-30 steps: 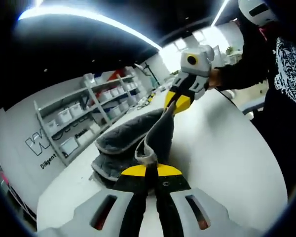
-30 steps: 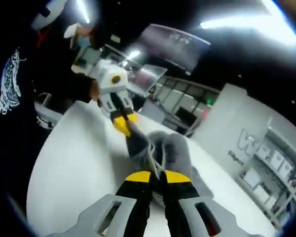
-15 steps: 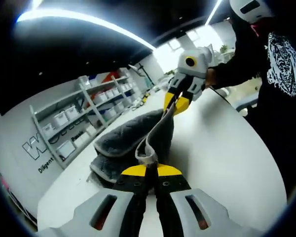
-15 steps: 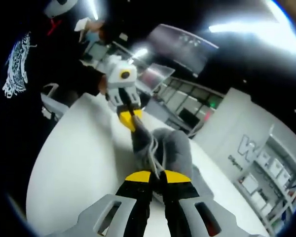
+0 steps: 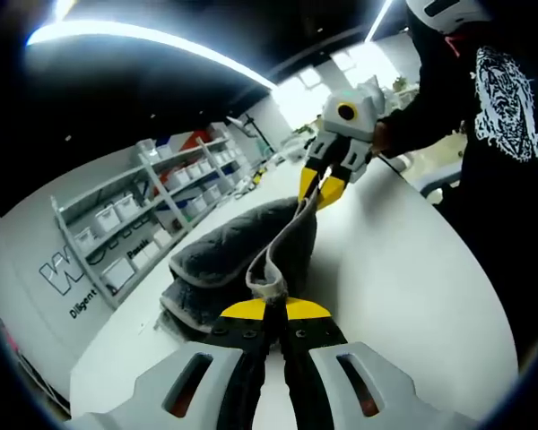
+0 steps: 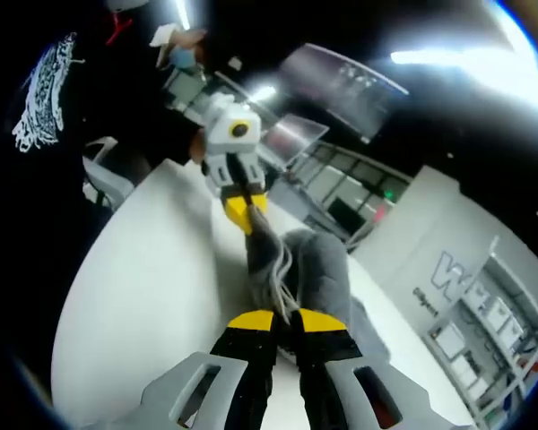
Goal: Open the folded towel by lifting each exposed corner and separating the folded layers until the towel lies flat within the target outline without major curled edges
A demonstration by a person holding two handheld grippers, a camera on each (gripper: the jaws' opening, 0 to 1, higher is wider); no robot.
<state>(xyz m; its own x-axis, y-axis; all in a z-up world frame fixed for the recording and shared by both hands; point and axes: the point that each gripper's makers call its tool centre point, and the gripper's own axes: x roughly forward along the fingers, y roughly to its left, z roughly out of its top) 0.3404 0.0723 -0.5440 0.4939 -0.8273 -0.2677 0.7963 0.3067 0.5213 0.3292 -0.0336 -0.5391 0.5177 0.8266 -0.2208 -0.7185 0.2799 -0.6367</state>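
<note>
The left claw (image 5: 267,303) is clamped on one corner of a grey towel (image 5: 229,251), its yellow-tipped jaws pinched together over the hemmed edge, while the right claw (image 5: 321,190) grips the far end of the same edge, holding it taut in the air above a white desk (image 5: 403,278). In the right gripper view the picture is mirrored: the right claw (image 6: 285,315) is closed on the towel (image 6: 318,269) and the left claw (image 6: 242,210) bites the opposite corner. The rest of the cloth lies bunched and still doubled on the desk (image 6: 143,287), beside the raised edge. A person in a dark printed top (image 5: 507,98) holds both tools; shelving with bins (image 5: 152,206) lines the wall behind. No target outline can be made out. The towel looks thick, soft and limp, light enough to lift but prone to sag and fold back on itself. Holding it by the hemmed corners, as here, seems the surest way to spread it.
</note>
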